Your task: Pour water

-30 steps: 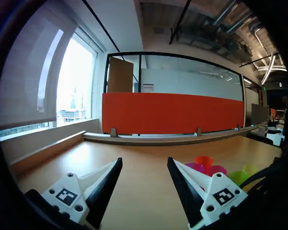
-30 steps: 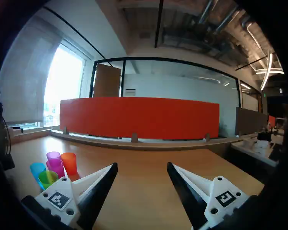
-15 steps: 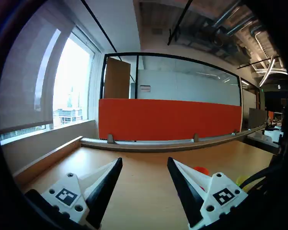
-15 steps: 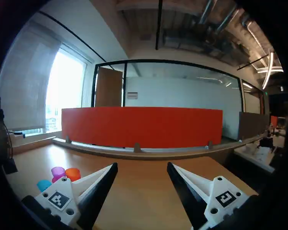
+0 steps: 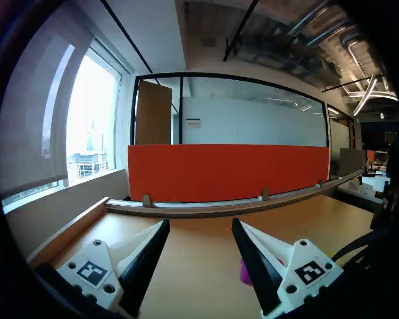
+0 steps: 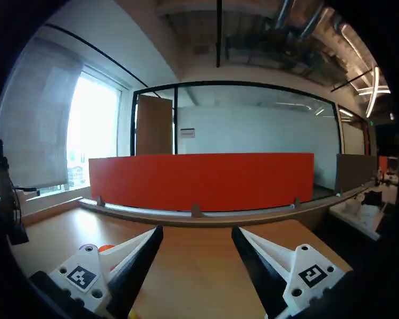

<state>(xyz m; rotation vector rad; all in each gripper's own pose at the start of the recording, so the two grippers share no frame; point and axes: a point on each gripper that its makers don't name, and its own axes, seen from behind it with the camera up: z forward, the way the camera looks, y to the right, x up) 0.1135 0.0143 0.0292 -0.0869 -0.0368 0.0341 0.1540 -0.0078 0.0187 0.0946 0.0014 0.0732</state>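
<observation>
Both grippers empty, fingers spread apart, over wood desk (image 5: 199, 266). L gripper (image 5: 200, 222): purple cup (image 5: 244, 272) peeks out low on desk, just behind its right-hand finger, mostly hidden. R gripper (image 6: 197, 229): orange cup (image 6: 106, 248) rim barely shows beside its left-hand finger. Orange divider (image 5: 226, 171) runs along desk's far edge.

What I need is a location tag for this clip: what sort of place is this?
Most likely an open-plan office. A long wooden desk carries an orange divider panel along its far edge, a glass-walled room stands behind it, and exposed ceiling pipes run overhead.
</observation>
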